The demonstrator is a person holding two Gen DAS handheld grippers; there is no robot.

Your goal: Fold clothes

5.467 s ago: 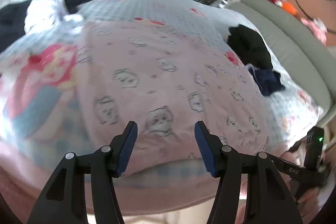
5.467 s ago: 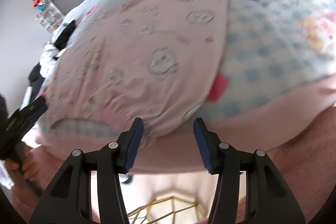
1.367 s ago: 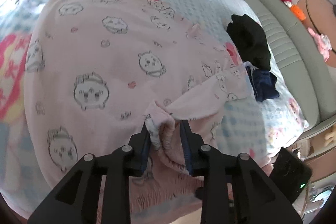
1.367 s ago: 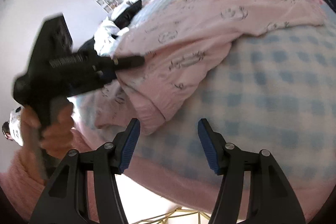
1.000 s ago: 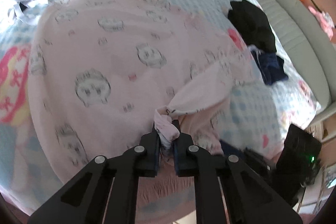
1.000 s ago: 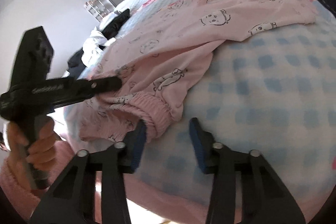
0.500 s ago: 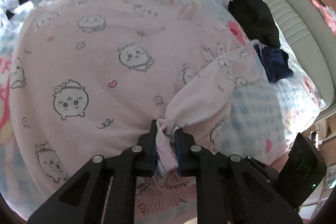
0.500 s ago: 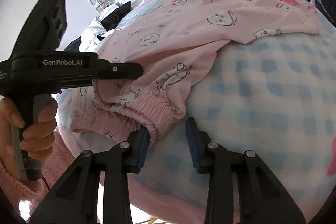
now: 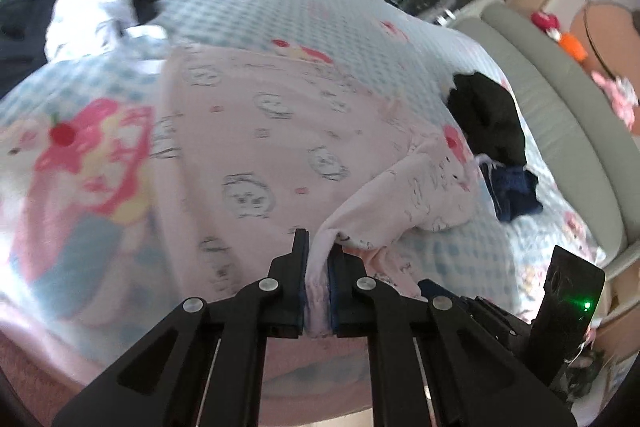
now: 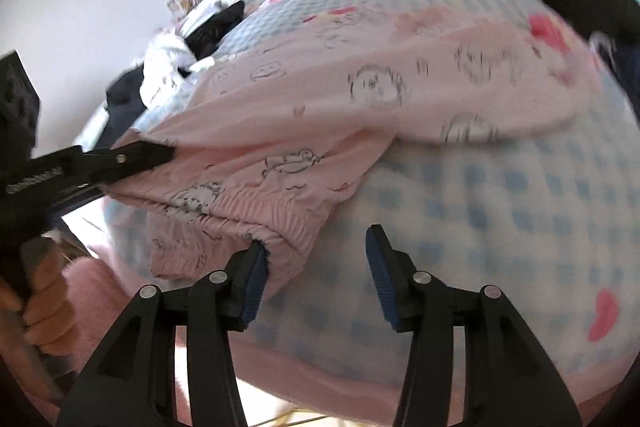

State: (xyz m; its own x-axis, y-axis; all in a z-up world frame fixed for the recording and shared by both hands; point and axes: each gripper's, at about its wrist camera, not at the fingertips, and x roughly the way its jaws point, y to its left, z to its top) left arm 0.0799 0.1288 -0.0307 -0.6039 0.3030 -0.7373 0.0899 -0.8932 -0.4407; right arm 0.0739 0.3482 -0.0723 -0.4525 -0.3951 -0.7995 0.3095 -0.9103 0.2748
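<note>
Two hand-held grippers are at work over the near edge of the bed (image 9: 360,27), which is covered in a blue-and-white checked bedspread (image 10: 500,195) with pink cartoon prints. Spread across that cover lies a pale pink pyjama garment (image 9: 256,147) printed with little cartoon faces, its body flat and one part drawn up off the surface toward the near edge.

The left hand-held gripper (image 9: 319,267) has its blue-padded jaws pressed together on a bunched strip of that pink fabric, which stands up between the pads and trails away to the right in a taut fold. From the right wrist view the same gripper (image 10: 160,153) comes in from the left, its black tip gripping the cloth above a gathered elastic cuff (image 10: 256,219), with a person's hand (image 10: 44,307) and fuzzy pink sleeve (image 10: 100,291) on the handle.

The right hand-held gripper (image 10: 316,267) stands wide open and holds nothing; its left pad sits just against the edge of the elastic cuff, its right pad over bare checked bedspread.

Further back on the bed, a black garment (image 9: 492,119) rests on a dark blue one (image 9: 514,193) at the right, and a heap of white and dark clothes (image 9: 92,3) lies at the far left. A grey padded headboard (image 9: 560,131) runs along the right side.
</note>
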